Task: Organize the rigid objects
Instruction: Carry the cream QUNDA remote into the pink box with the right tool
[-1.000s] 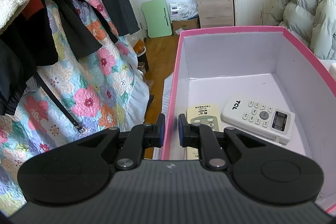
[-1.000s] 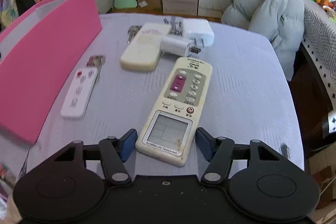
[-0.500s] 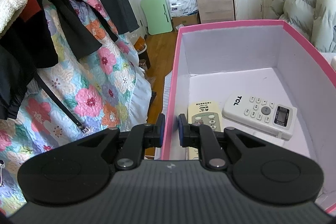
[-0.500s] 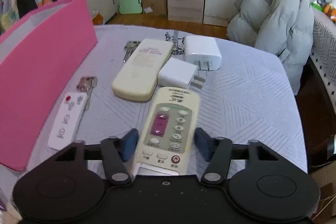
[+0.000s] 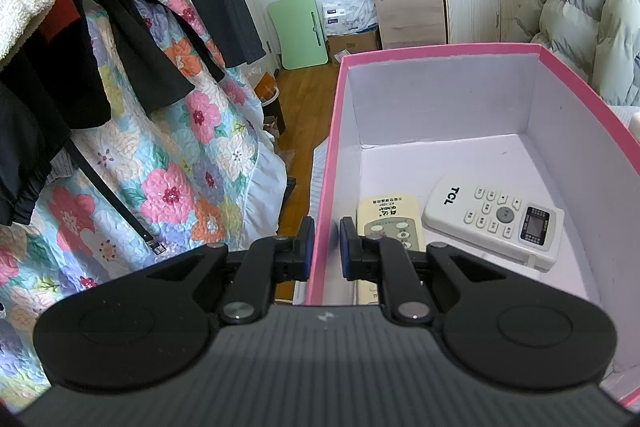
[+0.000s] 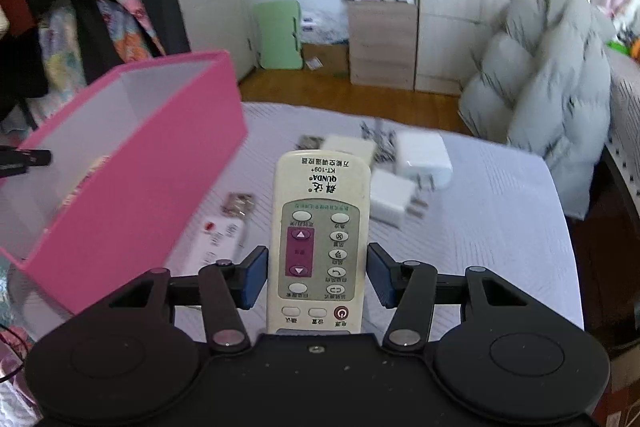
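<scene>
My right gripper (image 6: 317,277) is shut on a cream QUNDA remote (image 6: 318,243) and holds it lifted above the table (image 6: 500,227), pointing forward. My left gripper (image 5: 323,249) is shut on the left wall of the pink box (image 5: 326,163). Inside the box lie a white TCL remote (image 5: 494,221) and a second cream remote (image 5: 390,223). The pink box (image 6: 152,163) stands at the left in the right wrist view. On the table lie a small white remote (image 6: 218,243), keys (image 6: 239,203), two white chargers (image 6: 424,159) and another cream remote (image 6: 348,147).
A grey puffer jacket (image 6: 548,79) hangs at the table's far right. A floral quilt (image 5: 160,167) and dark hanging clothes (image 5: 132,27) are left of the box. A wooden shelf unit (image 6: 380,7) stands at the back.
My right gripper closed on the cream QUNDA remote and lifted it off the table. The left gripper kept its hold on the box wall.
</scene>
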Available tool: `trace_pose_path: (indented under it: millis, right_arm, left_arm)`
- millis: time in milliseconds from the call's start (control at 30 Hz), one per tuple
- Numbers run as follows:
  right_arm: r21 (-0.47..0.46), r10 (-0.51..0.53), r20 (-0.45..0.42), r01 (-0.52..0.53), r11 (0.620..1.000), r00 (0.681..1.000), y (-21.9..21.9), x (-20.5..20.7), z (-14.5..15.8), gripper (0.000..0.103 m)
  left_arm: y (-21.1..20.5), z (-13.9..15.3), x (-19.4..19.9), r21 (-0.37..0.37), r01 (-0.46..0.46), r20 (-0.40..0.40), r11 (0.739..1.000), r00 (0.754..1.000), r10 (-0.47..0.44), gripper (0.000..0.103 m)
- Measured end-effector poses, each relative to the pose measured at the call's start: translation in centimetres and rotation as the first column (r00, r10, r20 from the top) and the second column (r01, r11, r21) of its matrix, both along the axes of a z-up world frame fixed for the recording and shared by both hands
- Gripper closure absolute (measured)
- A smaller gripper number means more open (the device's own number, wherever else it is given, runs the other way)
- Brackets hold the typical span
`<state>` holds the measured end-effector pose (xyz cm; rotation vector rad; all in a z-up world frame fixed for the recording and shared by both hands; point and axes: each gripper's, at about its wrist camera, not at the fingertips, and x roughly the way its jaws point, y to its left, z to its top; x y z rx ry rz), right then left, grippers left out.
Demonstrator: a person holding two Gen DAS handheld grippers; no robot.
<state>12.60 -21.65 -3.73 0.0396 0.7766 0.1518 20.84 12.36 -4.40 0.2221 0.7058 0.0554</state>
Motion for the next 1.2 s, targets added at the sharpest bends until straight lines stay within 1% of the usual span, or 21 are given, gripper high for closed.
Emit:
trace_pose_path:
  millis: [133,200,300,433,533,600,667,733,800,867,967,1033,1100,1200]
  right_arm:
    - [0.01,0.035,0.054,-0.036,0.999,0.998,0.8,-0.6,1.8,0.045]
    - [0.018,0.055,0.078,-0.056,0.998,0.995,1.3,-0.7,2.9,0.045]
    - [0.001,0.102,0.142,-0.103,0.995,0.985,2.5,-0.9,5.0,0.045]
    - [-0.002,0.189,0.245,-0.194,0.981,0.951,4.5,-1.0,8.3,0.045]
    - [0.032,0.287,0.281,-0.308,0.951,0.916,6.3,-0.4,10.2,0.045]
    - [0.062,0.363,0.272,-0.393,0.918,0.891,7.8,0.3,10.8,0.045]
    - [0.072,0.436,0.254,-0.467,0.882,0.863,9.3,1.1,10.7,0.045]
    - [0.061,0.504,0.22,-0.528,0.847,0.835,10.5,1.8,10.2,0.045]
    - [0.071,0.546,0.17,-0.563,0.823,0.82,11.9,3.1,9.5,0.045]
    - [0.068,0.564,0.121,-0.574,0.816,0.817,12.8,4.4,8.7,0.045]
    - [0.035,0.583,0.039,-0.584,0.811,0.812,14.3,5.9,7.6,0.045]
    - [0.05,0.597,-0.019,-0.596,0.802,0.802,14.8,6.7,6.9,0.045]
    - [0.056,0.607,-0.046,-0.604,0.795,0.794,14.8,6.7,6.5,0.045]
    - [0.024,0.611,-0.076,-0.611,0.792,0.788,14.9,6.9,6.0,0.045]
  left_arm:
    - [-0.2,0.1,0.2,0.005,-0.004,-0.004,1.0,1.0,0.004,0.091]
    - [-0.1,0.1,0.2,-0.006,0.001,0.005,1.0,1.0,-0.001,0.091]
    - [0.0,0.1,0.2,-0.01,-0.001,0.009,1.0,1.0,0.001,0.091]
    - [0.2,0.1,0.1,-0.012,0.003,0.016,1.0,1.0,-0.003,0.091]
    - [0.3,0.1,0.1,-0.01,0.002,0.014,1.0,1.0,-0.001,0.092]
    - [0.2,0.1,0.0,0.004,0.009,0.014,1.0,1.0,-0.009,0.092]
    - [0.0,0.0,0.2,0.018,0.008,0.008,1.0,1.0,-0.008,0.092]
    - [0.1,0.1,0.2,-0.002,-0.001,0.009,1.0,1.0,0.001,0.092]
    - [-0.1,0.0,0.0,-0.004,0.001,0.012,1.0,1.0,-0.001,0.092]
    - [0.0,0.0,-0.2,-0.004,0.0,0.012,1.0,1.0,0.0,0.092]
    - [0.1,0.0,-0.3,-0.022,-0.002,0.017,1.0,1.0,0.002,0.092]
    - [0.2,0.1,-0.2,-0.026,-0.003,0.019,1.0,1.0,0.003,0.092]
    - [0.3,0.1,-0.2,-0.026,-0.002,0.019,1.0,1.0,0.002,0.092]
    - [0.3,0.1,-0.2,-0.029,-0.002,0.021,1.0,1.0,0.003,0.092]
